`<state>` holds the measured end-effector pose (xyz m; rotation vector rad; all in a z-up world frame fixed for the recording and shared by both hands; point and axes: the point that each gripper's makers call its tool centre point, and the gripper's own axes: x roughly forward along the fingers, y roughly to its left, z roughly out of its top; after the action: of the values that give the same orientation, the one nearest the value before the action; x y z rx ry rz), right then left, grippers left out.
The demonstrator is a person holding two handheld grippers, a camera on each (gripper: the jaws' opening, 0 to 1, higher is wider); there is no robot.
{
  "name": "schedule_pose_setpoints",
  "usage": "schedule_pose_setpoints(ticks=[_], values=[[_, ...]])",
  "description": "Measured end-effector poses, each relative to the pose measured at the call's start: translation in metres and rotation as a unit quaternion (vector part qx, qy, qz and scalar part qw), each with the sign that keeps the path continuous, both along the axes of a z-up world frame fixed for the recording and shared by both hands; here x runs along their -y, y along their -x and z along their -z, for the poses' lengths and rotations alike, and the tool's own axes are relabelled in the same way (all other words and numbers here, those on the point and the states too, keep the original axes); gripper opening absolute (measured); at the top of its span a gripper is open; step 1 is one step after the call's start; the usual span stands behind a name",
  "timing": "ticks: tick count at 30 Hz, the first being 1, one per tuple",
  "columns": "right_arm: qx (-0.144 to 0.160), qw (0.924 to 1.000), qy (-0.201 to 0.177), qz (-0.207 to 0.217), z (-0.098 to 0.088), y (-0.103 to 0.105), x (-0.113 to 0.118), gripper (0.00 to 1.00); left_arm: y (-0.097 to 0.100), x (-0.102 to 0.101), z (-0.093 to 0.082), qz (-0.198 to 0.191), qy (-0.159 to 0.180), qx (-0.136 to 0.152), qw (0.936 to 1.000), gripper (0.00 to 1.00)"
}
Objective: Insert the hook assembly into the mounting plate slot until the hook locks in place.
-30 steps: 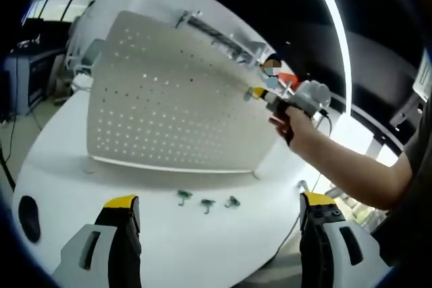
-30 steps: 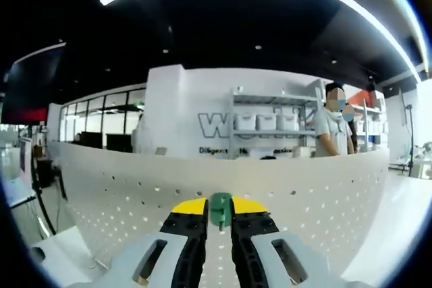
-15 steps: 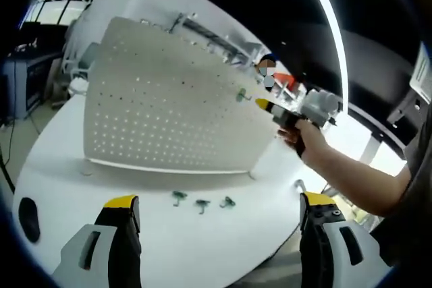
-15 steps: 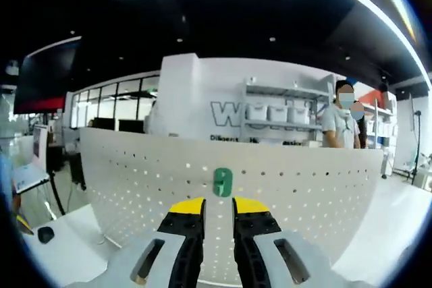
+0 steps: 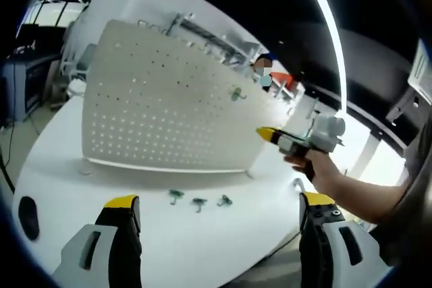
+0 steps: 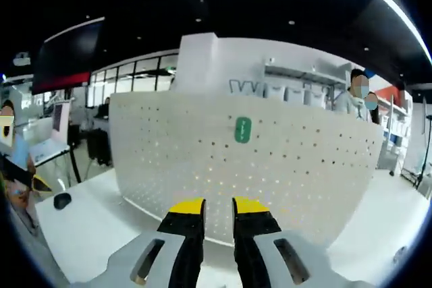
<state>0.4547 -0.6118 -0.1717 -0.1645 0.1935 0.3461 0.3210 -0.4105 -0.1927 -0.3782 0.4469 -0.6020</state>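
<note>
I could not make out how the green hook (image 6: 242, 129) seated in the pegboard (image 6: 290, 166); it sat high on the upright board, apart from my right gripper (image 6: 218, 208), whose jaws stood nearly closed on nothing. From the left gripper (image 5: 216, 210), jaws wide apart, three more hooks (image 5: 198, 201) lay on the table (image 5: 61, 160).

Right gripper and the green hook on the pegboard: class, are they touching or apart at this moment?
Apart. In the right gripper view, the green hook sits on the pegboard, with bare board between it and the right gripper.
</note>
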Motion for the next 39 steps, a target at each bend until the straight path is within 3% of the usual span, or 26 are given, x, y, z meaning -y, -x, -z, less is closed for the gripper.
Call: schedule_pose_setpoints(ticks=[20,27,39], values=[[-0.090,0.9941,0.029,-0.053,0.080,0.082,-0.016,0.16,0.008,0.002,0.007,0.003,-0.006,-0.007,1.0000,0.99],[-0.111,0.9903,0.039,-0.073,0.097,0.105,-0.025,0.16,0.011,0.004,0.009,0.005,-0.006,-0.011,0.9999,0.99],[-0.130,0.9856,0.043,-0.100,0.110,0.129,-0.041,0.17,0.015,0.005,0.015,0.006,-0.004,-0.016,0.9998,0.98]])
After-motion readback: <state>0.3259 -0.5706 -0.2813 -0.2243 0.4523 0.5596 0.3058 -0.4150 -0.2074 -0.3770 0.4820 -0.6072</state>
